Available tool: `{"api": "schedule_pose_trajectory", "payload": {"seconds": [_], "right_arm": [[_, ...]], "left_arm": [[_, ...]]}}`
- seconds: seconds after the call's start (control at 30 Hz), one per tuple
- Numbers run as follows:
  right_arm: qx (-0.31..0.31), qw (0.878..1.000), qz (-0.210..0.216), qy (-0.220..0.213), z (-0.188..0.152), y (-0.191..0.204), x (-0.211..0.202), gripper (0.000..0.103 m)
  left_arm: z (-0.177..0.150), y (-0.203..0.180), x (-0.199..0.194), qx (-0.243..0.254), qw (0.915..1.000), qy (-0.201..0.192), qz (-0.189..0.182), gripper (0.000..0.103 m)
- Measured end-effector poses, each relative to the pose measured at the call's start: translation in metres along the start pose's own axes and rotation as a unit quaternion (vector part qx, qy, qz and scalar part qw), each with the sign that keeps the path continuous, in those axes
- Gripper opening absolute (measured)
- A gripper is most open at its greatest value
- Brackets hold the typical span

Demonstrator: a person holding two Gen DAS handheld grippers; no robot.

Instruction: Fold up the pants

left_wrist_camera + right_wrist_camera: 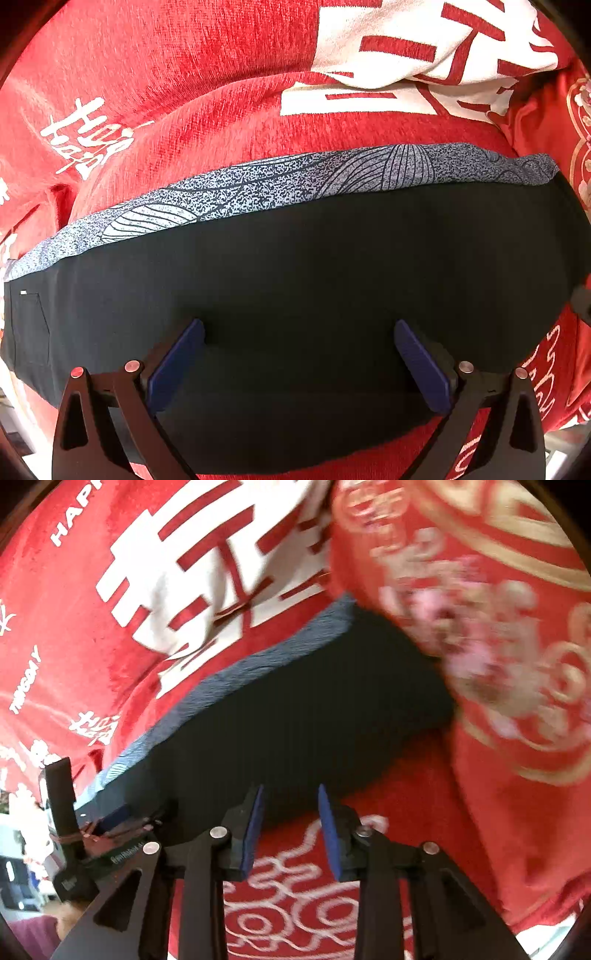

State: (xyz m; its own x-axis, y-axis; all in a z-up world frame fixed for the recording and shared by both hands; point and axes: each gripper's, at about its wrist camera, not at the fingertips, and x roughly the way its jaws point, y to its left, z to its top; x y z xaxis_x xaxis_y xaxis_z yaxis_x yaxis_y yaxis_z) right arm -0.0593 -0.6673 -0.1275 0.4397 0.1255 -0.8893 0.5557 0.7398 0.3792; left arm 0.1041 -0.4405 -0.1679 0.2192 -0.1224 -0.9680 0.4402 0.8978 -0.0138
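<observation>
On red bedding [229, 55] — one pants [295, 258]; two claws, left [299, 363], right [291, 830] — parted.

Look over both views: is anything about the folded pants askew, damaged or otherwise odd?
Nothing stands out. The dark pants lie flat in a neat folded band on the red blanket, their patterned grey lining showing along one edge.

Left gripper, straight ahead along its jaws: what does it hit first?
Most likely the dark pants. The left gripper points steeply down with its jaws wide open over the folded dark cloth, nothing between them and the fabric. The red blanket lies beyond. Depth is unclear, so whether they touch yet I cannot tell.
</observation>
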Motion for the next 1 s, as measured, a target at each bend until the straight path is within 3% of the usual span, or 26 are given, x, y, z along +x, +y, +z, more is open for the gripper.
{"api": "schedule_pose_trajectory", "payload": {"seconds": [0.17,0.33,0.47,0.57,0.7,0.83,1.0], "right_arm": [[-0.025,1.000,0.006,0.015,0.006,0.010,0.024,0.033],[0.038,0.999,-0.008,-0.013,0.024,-0.024,0.014,0.035],[0.086,0.995,0.040,-0.026,0.018,-0.046,-0.006,0.050],[0.101,0.992,0.081,0.003,-0.003,-0.050,-0.001,0.052],[0.141,0.985,0.099,0.001,-0.027,-0.060,0.007,0.052],[0.177,0.976,0.121,-0.028,-0.041,-0.070,0.011,0.052],[0.157,0.975,0.138,-0.079,-0.034,-0.077,0.015,0.052]], "left_arm": [[0.000,-0.001,0.000,0.000,1.0000,0.000,-0.001,0.103],[0.002,-0.001,0.001,0.001,1.0000,0.002,-0.005,0.103],[0.002,-0.003,0.002,0.003,1.0000,0.000,-0.006,0.103],[0.003,-0.004,0.002,0.001,1.0000,0.003,-0.006,0.103],[0.004,-0.003,0.003,0.004,1.0000,0.001,-0.008,0.103],[0.004,-0.002,0.003,0.011,0.9999,-0.003,-0.010,0.103],[0.004,-0.004,0.003,0.009,0.9999,-0.007,-0.010,0.103]]}}
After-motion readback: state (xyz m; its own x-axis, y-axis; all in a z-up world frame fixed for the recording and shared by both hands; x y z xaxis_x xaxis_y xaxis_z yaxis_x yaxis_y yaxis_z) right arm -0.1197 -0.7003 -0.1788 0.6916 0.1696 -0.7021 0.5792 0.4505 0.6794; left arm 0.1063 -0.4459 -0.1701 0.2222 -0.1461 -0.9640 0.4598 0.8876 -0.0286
